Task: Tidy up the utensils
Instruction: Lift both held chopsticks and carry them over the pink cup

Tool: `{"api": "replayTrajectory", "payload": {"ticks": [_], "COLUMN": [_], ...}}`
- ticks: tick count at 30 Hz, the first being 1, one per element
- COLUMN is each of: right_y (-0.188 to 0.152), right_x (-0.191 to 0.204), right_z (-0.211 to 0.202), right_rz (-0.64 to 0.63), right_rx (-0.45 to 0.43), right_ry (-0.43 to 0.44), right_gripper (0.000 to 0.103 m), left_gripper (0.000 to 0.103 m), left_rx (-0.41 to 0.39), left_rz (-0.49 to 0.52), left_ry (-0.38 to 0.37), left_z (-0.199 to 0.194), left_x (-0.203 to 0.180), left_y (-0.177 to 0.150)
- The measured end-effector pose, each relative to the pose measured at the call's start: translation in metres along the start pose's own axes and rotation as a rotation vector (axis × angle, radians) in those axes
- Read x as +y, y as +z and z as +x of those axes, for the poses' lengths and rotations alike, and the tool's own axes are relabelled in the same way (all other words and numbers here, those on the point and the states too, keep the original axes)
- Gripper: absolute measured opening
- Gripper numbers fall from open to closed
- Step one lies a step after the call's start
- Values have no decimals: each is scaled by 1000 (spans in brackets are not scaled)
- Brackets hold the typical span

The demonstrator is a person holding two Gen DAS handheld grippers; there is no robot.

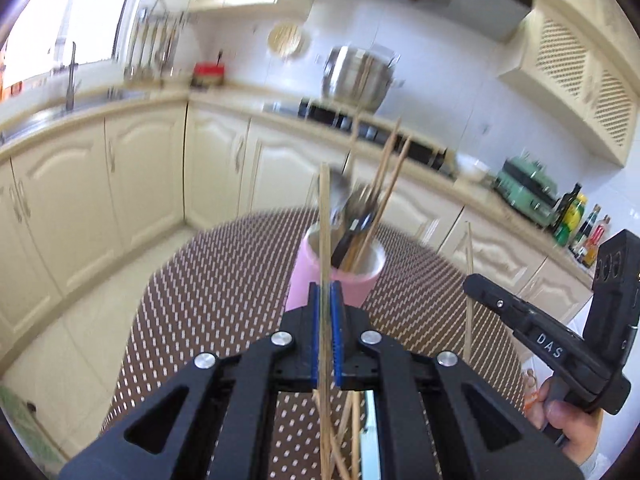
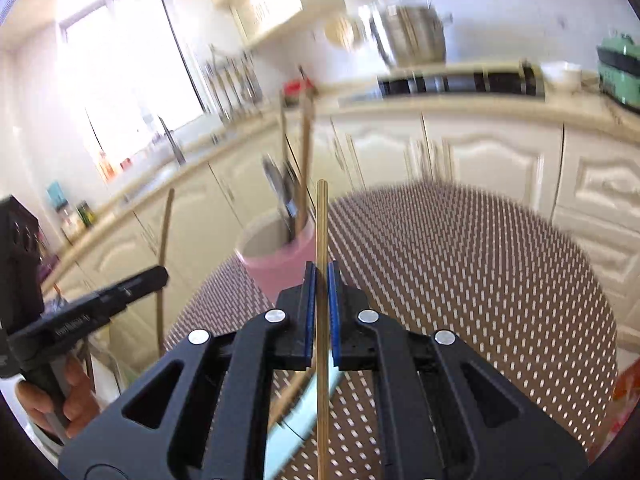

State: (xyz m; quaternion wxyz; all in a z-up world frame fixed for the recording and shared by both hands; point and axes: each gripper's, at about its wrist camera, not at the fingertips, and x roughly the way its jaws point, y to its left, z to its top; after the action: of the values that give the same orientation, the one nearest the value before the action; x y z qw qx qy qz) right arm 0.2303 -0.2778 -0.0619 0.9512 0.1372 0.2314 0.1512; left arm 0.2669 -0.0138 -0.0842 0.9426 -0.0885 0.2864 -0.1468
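Observation:
A pink cup stands on the table and holds a metal spoon, dark-handled cutlery and several wooden chopsticks. My left gripper is just in front of the cup, shut on one upright wooden chopstick. My right gripper is likewise shut on an upright chopstick, with the cup a little to its left. Each gripper shows in the other's view, the right one and the left one, each with its stick. More loose chopsticks lie below the left gripper.
The round table has a brown dotted cloth. A pale blue object lies on it under the grippers. Cream cabinets ring the room, with a steel pot, a green appliance and bottles on the counter.

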Motion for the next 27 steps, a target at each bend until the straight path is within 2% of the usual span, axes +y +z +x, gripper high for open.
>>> {"api": "replayTrajectory", "payload": {"ticks": [6,9,12,21,27], "right_y": [30,50,63,74,81], "right_x": [27,28,39,44,38], "right_z": [-25,-25,-28,-11,5], "right_rz": [-52,-78,-102,-111,-86], "right_rx": [-211,-296,-382,-529,-576], "right_ry": [28,36,39,49,60], "right_gripper": [6,6,6,6,6], "left_gripper": [5,5,5,5,5], "left_rx": [-213,-278,-352,-514,-604], "left_rz": [85,86,87,68,34], "left_ry": [-43,-71,-68,-55,-38], "left_z": [-29,-34,-32,-16,0], "left_x": [-31,-39,-46,-48,-42], "left_y": [22,35,48,75,86]}}
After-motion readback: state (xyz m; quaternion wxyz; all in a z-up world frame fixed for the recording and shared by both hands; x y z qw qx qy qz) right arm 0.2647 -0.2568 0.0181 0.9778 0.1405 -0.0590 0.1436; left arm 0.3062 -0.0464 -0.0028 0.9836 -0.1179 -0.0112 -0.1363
